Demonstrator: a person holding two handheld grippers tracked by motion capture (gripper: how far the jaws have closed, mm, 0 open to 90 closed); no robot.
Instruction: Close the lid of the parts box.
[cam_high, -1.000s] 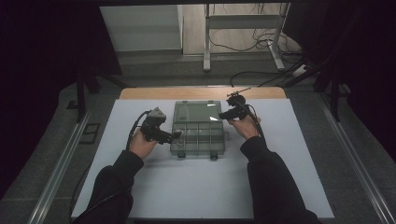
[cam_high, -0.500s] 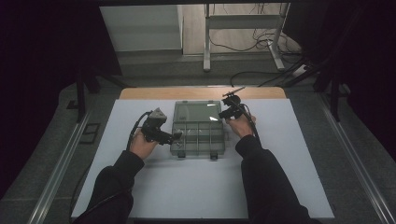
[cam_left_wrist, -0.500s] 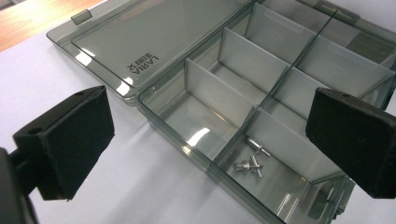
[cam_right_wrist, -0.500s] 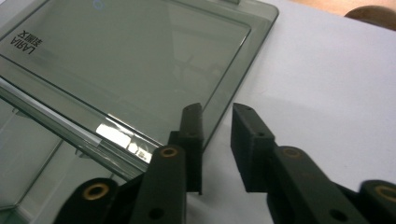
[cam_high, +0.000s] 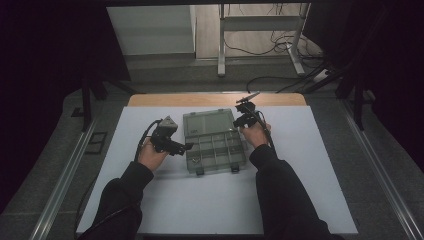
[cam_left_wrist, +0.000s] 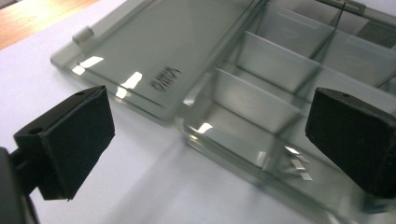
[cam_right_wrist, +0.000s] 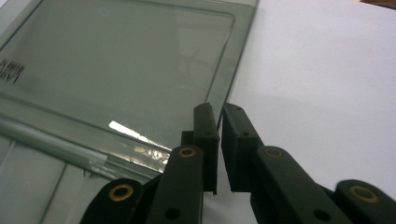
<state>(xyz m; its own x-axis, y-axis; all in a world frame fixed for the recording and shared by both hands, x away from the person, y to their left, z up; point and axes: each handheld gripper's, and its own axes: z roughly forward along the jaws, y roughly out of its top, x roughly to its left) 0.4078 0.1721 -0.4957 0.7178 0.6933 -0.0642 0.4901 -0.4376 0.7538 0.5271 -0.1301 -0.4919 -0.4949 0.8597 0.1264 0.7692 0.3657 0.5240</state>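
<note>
A clear, smoke-tinted organiser box (cam_high: 214, 141) lies open in the middle of the white table top (cam_high: 310, 165), its flat lid (cam_high: 208, 121) folded back toward the far edge and its divided tray nearest me. My right claw (cam_high: 245, 119) sits at the lid's right edge; in the right gripper view its jaws have just been closing and now stand almost together, a thin slit between the pads, and whether they pinch the lid's rim (cam_right_wrist: 233, 70) I cannot tell. My left claw (cam_high: 186, 146) hovers at the tray's left side — jaws wide apart, nothing between them, the corner of the tray (cam_left_wrist: 252, 130) and a few small metal bits (cam_left_wrist: 296, 167) in one compartment lying just ahead.

The white top ends at a strip of bare wood (cam_high: 210, 99); beyond it, grey floor, a metal stand (cam_high: 260, 35) and loose cables (cam_high: 280, 50) in a dim room.

Against a second ago, the right claw has edged inward to the lid — the left has kept its place, the box unmoved.
</note>
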